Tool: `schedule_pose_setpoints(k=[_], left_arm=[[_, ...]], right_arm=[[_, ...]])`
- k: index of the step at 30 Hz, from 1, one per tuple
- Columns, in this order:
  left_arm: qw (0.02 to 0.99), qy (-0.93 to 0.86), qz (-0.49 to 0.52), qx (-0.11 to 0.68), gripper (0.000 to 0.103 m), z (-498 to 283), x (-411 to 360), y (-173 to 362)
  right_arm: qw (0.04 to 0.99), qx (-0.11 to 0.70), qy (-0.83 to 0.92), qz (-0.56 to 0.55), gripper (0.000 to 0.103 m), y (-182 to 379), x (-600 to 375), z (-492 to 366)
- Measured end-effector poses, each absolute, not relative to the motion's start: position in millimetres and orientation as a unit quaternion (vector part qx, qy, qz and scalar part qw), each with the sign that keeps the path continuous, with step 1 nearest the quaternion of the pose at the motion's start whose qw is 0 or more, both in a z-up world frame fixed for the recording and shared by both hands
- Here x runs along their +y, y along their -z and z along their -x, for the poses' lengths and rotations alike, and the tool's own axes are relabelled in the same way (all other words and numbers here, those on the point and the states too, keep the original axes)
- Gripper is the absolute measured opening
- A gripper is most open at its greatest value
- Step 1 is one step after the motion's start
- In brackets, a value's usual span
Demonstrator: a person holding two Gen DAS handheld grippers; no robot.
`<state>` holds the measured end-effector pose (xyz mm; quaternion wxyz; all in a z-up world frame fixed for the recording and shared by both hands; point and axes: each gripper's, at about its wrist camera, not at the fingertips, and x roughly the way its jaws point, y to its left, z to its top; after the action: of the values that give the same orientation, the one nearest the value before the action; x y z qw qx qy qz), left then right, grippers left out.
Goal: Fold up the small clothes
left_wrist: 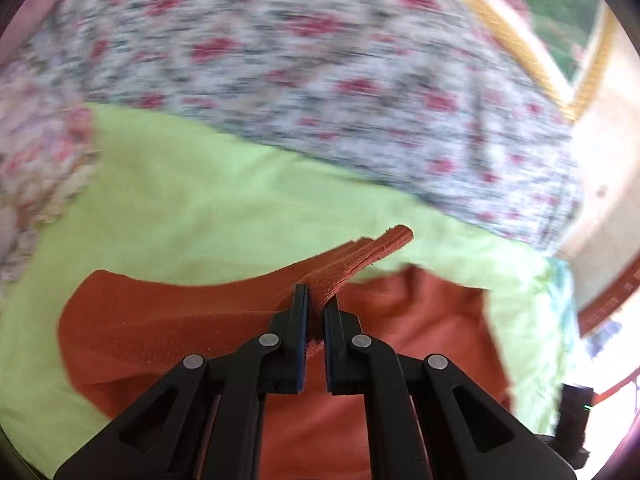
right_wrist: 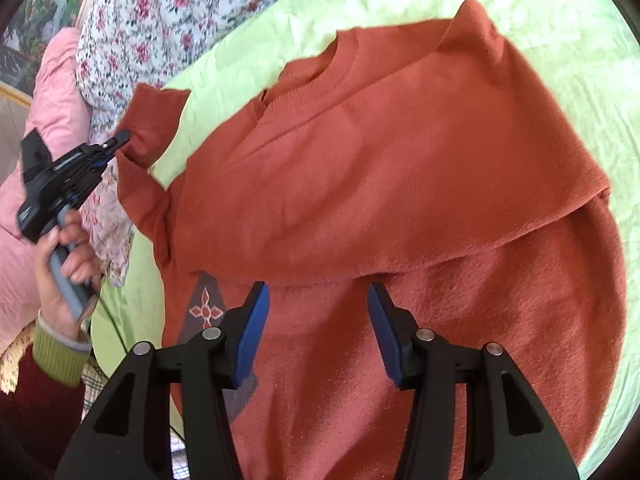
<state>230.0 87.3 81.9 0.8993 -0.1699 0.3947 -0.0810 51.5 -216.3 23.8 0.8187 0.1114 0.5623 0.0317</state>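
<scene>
Left gripper (left_wrist: 316, 304) is clamped on the ribbed cuff (left_wrist: 360, 260) of the orange sweater (right_wrist: 400, 168), pads pinching knit, cuff end poking out past the tips toward 1 o'clock. In the right wrist view it sits at 9 o'clock, sleeve (right_wrist: 148, 128) lifted off the green sheet (right_wrist: 520, 8), the person's hand (right_wrist: 66, 264) on the grip below it. Right gripper (right_wrist: 318, 308) is apart, nothing between the blue pads (right_wrist: 252, 332), hovering over the sweater body near 6 o'clock.

Sweater lies spread on the sheet, collar (right_wrist: 320, 68) toward 12 o'clock, other sleeve looks already folded across the chest. Floral bedding (right_wrist: 160, 12) at 11 o'clock.

Handling guess: light, soft, limp knit, drapes and stretches, fuzzy so not slippery. Cuff rib is the firmest hold for the sleeve; for the body, pinch at hem or shoulder seam, not mid-panel, else it bunches
</scene>
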Motion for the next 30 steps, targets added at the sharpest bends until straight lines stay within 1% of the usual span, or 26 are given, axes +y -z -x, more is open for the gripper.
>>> schedule_pose_setpoints(k=[3, 6, 10, 13, 14, 16, 17, 19, 20, 21, 24, 27, 30], left_arm=[[0.892, 0.141, 0.178, 0.392, 0.005, -224, 27, -81], [0.879, 0.178, 0.168, 0.410, 0.005, -223, -26, -62], [0.859, 0.196, 0.134, 0.453, 0.005, -228, -77, -14], [0.840, 0.196, 0.125, 0.491, 0.006, -230, -91, 22], [0.831, 0.193, 0.124, 0.507, 0.008, -230, -92, 32], [0.817, 0.195, 0.133, 0.526, 0.017, -223, -88, 44], [0.813, 0.197, 0.136, 0.532, 0.026, -216, -84, 46], [0.817, 0.194, 0.131, 0.527, 0.038, -198, -72, 40], [0.820, 0.190, 0.129, 0.524, 0.048, -189, -64, 37], [0.825, 0.184, 0.129, 0.519, 0.052, -176, -53, 31], [0.838, 0.140, 0.122, 0.513, 0.052, -149, -16, 19], [0.853, 0.058, 0.113, 0.506, 0.052, -126, 33, 13], [0.854, -0.015, 0.132, 0.503, 0.052, -115, 83, 16]], right_arm=[[0.829, 0.545, -0.011, -0.125, 0.052, -32, -231, -49], [0.838, 0.529, 0.017, -0.137, 0.052, -40, -249, -46], [0.845, 0.505, 0.055, -0.165, 0.052, -50, -278, -40], [0.847, 0.496, 0.071, -0.177, 0.053, -54, -292, -37], [0.847, 0.496, 0.073, -0.178, 0.053, -54, -294, -36], [0.848, 0.495, 0.071, -0.177, 0.053, -55, -295, -36], [0.848, 0.494, 0.067, -0.178, 0.052, -55, -294, -37], [0.850, 0.492, 0.056, -0.180, 0.053, -54, -292, -39], [0.850, 0.491, 0.050, -0.182, 0.053, -53, -289, -40], [0.850, 0.492, 0.041, -0.183, 0.052, -52, -285, -43], [0.849, 0.495, 0.024, -0.182, 0.052, -48, -276, -53], [0.843, 0.501, 0.012, -0.195, 0.052, -37, -271, -68], [0.837, 0.510, 0.006, -0.199, 0.052, -24, -265, -81]])
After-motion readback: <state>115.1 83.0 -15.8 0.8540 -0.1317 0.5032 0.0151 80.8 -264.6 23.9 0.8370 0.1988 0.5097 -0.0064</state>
